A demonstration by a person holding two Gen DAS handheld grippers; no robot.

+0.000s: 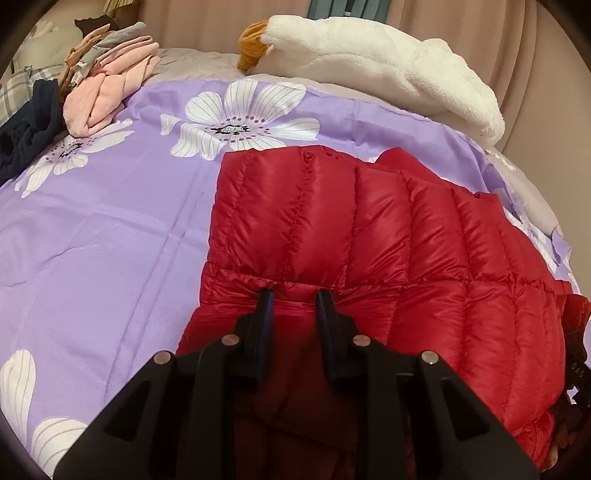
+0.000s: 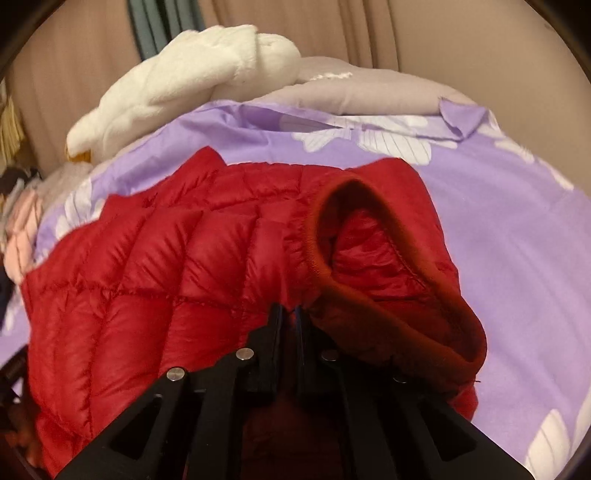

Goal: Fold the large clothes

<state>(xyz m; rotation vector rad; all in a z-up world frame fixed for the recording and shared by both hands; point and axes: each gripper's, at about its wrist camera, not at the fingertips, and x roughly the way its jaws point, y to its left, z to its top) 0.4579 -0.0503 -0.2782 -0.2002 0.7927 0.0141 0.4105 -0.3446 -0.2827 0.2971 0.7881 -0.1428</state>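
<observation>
Red quilted puffer jacket [image 1: 354,229] lies on the bed, on a purple floral sheet [image 1: 110,236]; fills centre and lower right of the left wrist frame, centre and lower left of the right wrist frame [image 2: 147,280]; left gripper [image 1: 294,295] at lower centre, jaws narrowed but with a gap, a bunched fold of the jacket's seam pinched between the tips; right gripper [image 2: 289,310] at lower centre of its view, jaws nearly together, clamped on jacket fabric just left of a ribbed-edged opening [image 2: 373,258], cuff or armhole, cannot tell which; that opening gapes upward, centre right of the right wrist frame.

Around: white fleece garment [image 1: 388,70] heaped at upper right of the left wrist frame, apart from the jacket; mustard cloth [image 1: 253,46] touching its left end; pile of pink and grey clothes [image 1: 107,85] at upper left; dark navy garment [image 1: 26,136] at far left edge, just beside that pile; plaid fabric [image 1: 14,92] behind it; grey blanket [image 2: 369,92] at upper centre of the right wrist frame, beyond the sheet's edge; beige curtain [image 2: 406,29] across the top; the right gripper's own black body blocks the jacket's near edge.
</observation>
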